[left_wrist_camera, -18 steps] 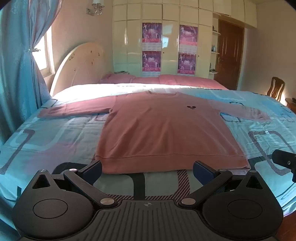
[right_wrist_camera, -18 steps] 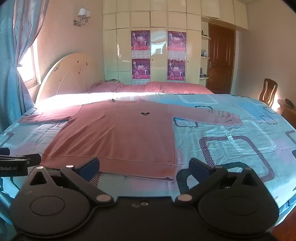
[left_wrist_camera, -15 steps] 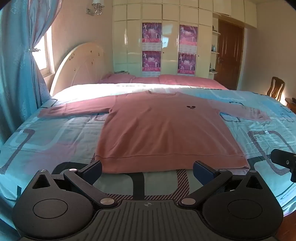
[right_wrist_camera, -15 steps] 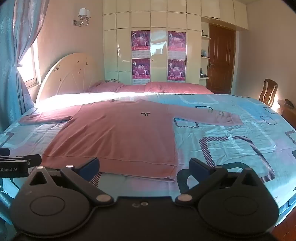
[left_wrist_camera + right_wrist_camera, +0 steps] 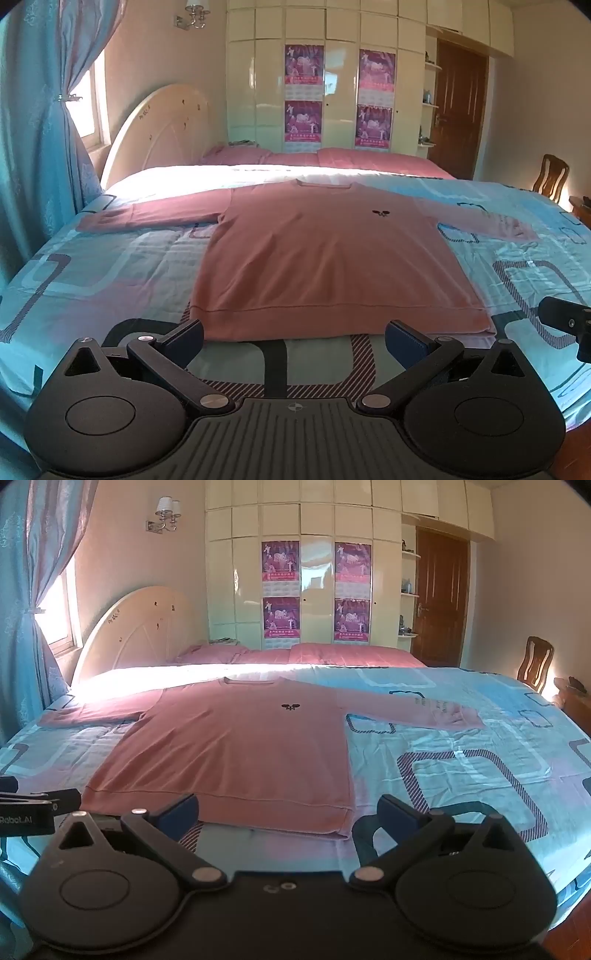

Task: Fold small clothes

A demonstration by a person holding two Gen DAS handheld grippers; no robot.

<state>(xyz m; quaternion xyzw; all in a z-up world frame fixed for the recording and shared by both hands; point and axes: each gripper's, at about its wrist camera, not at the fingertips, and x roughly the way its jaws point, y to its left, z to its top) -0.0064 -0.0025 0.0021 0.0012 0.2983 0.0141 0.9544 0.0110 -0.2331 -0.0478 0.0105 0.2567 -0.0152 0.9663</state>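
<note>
A pink long-sleeved shirt [image 5: 325, 254] lies flat and face up on the bed, both sleeves spread out, hem toward me; it also shows in the right wrist view [image 5: 236, 749]. My left gripper [image 5: 293, 334] is open and empty, just in front of the hem, near the bed's front edge. My right gripper [image 5: 288, 808] is open and empty, in front of the hem's right corner. Each gripper's tip shows at the edge of the other's view.
The bed has a blue patterned sheet [image 5: 92, 266] and pink pillows [image 5: 332, 158] by a cream headboard [image 5: 159, 129]. Blue curtains [image 5: 40, 147] hang at the left. A wardrobe, a brown door [image 5: 439, 598] and a wooden chair [image 5: 535, 664] stand beyond.
</note>
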